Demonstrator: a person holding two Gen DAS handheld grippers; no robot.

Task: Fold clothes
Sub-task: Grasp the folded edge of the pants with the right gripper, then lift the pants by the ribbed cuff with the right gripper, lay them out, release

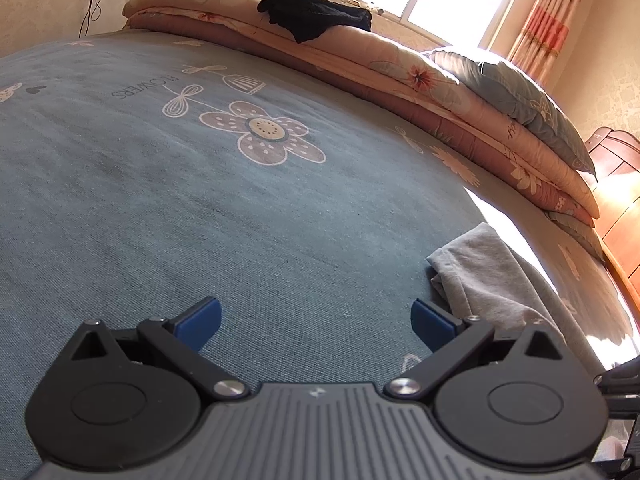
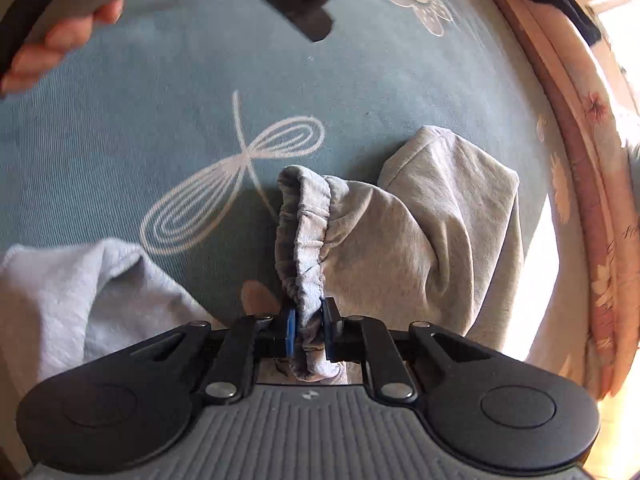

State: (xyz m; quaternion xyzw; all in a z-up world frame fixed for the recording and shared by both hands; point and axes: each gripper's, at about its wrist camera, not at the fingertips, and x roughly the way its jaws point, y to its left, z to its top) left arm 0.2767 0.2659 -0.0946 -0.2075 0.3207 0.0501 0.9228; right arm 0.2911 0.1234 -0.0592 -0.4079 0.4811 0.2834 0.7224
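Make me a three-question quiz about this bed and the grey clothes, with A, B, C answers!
1. Where does the black garment lie?
A. on the folded quilts by the window
B. on the floor
C. in the left gripper

2. What colour is the bedspread?
A. red
B. blue-grey with flowers
C. plain white

3. What is the right gripper doing?
A. hanging open with nothing in it
B. holding a pillow
C. shut on the grey garment's elastic waistband

Answers: 1 A, it is draped on top of the quilt stack. 2 B, flower and dragonfly prints show on blue-grey cloth. 3 C, the blue pads pinch the gathered band.
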